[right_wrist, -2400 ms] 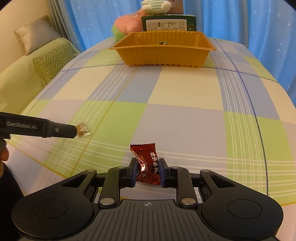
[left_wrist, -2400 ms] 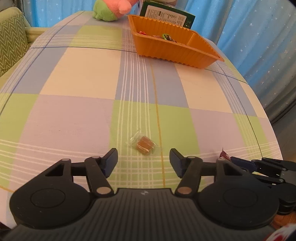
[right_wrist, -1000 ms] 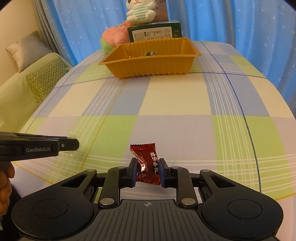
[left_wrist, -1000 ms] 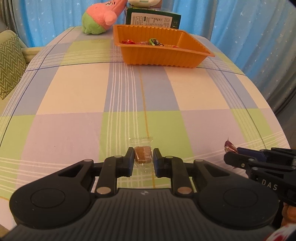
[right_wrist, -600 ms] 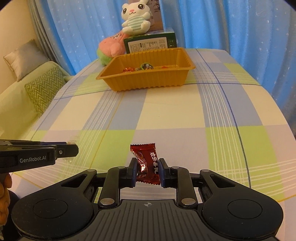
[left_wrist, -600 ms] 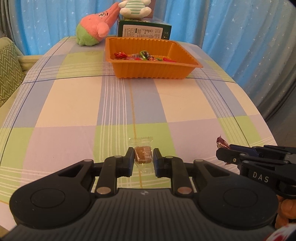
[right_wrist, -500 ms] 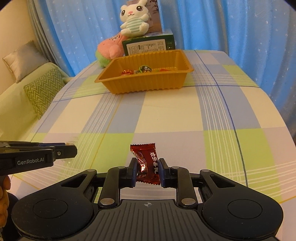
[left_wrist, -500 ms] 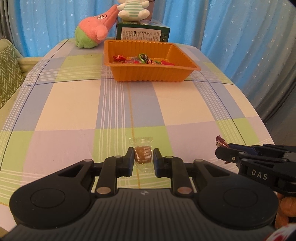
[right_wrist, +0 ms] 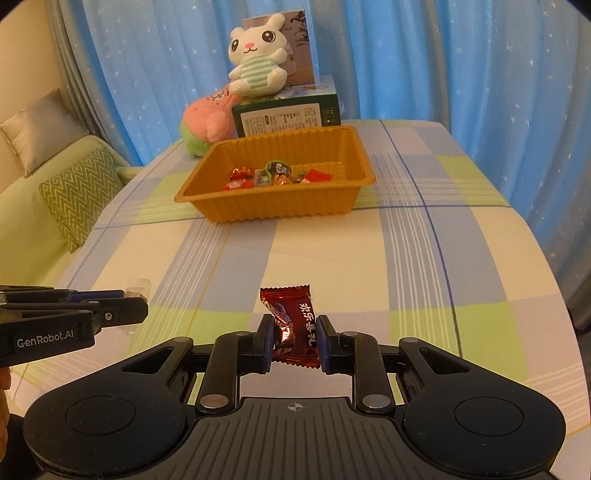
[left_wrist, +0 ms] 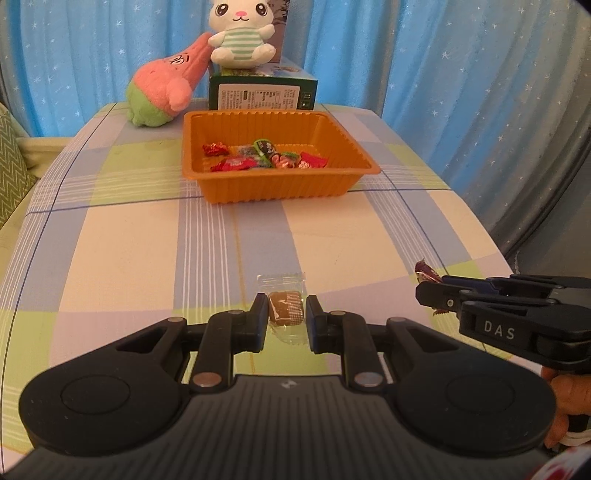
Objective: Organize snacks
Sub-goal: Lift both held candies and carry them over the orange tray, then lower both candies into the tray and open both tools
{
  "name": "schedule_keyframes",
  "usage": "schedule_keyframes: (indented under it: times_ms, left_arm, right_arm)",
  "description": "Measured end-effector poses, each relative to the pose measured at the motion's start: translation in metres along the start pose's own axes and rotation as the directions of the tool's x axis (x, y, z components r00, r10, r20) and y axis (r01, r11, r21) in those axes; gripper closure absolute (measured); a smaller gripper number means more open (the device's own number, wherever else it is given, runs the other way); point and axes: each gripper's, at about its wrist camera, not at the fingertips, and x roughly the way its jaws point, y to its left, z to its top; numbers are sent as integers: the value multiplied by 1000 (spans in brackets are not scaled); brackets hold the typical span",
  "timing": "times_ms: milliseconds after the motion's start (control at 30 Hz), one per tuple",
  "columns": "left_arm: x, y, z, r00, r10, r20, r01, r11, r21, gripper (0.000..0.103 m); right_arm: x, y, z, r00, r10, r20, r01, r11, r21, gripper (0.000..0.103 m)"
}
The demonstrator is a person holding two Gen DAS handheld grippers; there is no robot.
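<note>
— What open room is seen around the tools?

— A wide stretch of bare checked cloth on the counter (left_wrist: 122, 258) is seen between the lower frame and the ribbed orange plastic tray (left_wrist: 275, 184) in the upper middle. The counter's right edge is seen curving down the right side of the left wrist view, with starred blue curtains (left_wrist: 461, 92) behind it. In the right wrist view, a pale green sofa with a zigzag cushion (right_wrist: 81, 192) is seen past the left edge.

— And behind the tray?

— A dark green printed box (left_wrist: 260, 90) is set just beyond the far rim, a white plush rabbit in a striped shirt (left_wrist: 242, 35) is seated on it, and a pink and green plush toy (left_wrist: 164, 90) is leaned beside it. Several wrapped sweets (left_wrist: 264, 157) are seen lying in the tray's floor.

— How are the tools held?

— The left tool (left_wrist: 282, 312) is closed narrowly on a brown candy in a clear wrapper (left_wrist: 284, 304), gripped at lower centre above the cloth. The right tool (right_wrist: 295, 341) is likewise closed on a dark red foil-wrapped candy with white lettering (right_wrist: 293, 323), pinched at its lower part, upper end free. Each tool is seen from the side at the other view's lower edge, well short of the tray.
</note>
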Motion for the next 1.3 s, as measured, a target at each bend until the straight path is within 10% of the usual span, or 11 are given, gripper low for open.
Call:
schedule_keyframes:
  times_ms: [1300]
  left_arm:
    - [75,42,165,999,-22,43,23,1000,-7,84]
  right_arm:
    - [100,-10,171,1000,13,6,-13,999,-40,79]
